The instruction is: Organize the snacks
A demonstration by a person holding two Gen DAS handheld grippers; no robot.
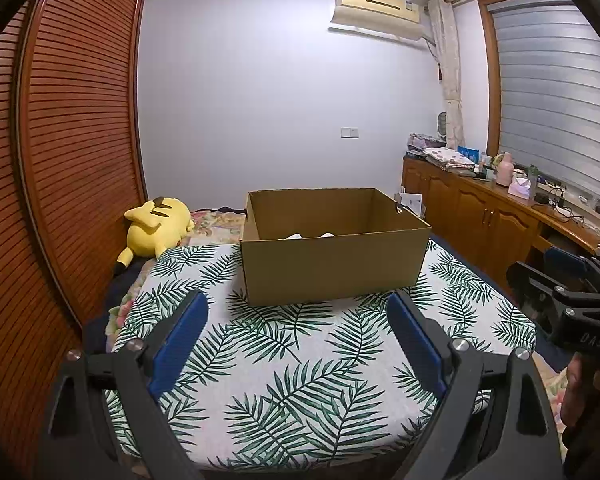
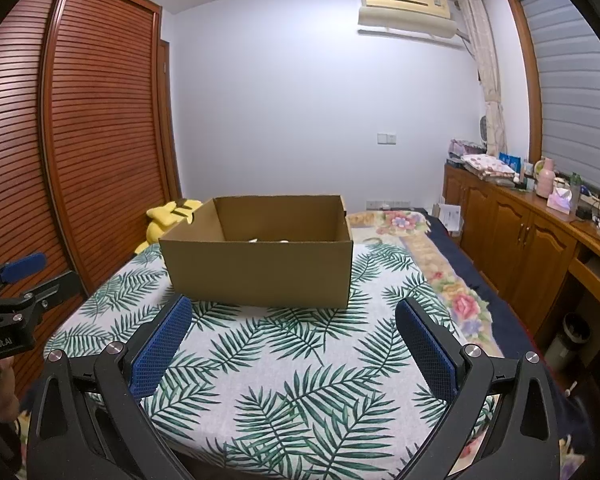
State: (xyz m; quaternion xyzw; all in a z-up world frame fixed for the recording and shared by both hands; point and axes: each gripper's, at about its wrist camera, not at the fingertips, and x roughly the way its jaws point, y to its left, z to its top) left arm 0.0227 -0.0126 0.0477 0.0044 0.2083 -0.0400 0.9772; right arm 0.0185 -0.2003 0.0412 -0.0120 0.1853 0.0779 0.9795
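Observation:
An open brown cardboard box (image 1: 336, 268) stands on a leaf-print cloth (image 1: 300, 360) over a bed; it also shows in the right wrist view (image 2: 260, 272). Small white bits (image 1: 296, 236) peek over its near wall; what they are I cannot tell. My left gripper (image 1: 298, 312) is open and empty, hovering short of the box. My right gripper (image 2: 292, 316) is open and empty, also short of the box. The right gripper shows at the right edge of the left wrist view (image 1: 568, 300), and the left gripper at the left edge of the right wrist view (image 2: 16, 280).
A yellow plush toy (image 1: 156, 226) lies left of the box against a slatted wooden wardrobe (image 1: 60, 160). A wooden cabinet (image 2: 540, 240) with clutter on top runs along the right wall. A floral blanket (image 2: 440, 272) covers the bed beside the cloth.

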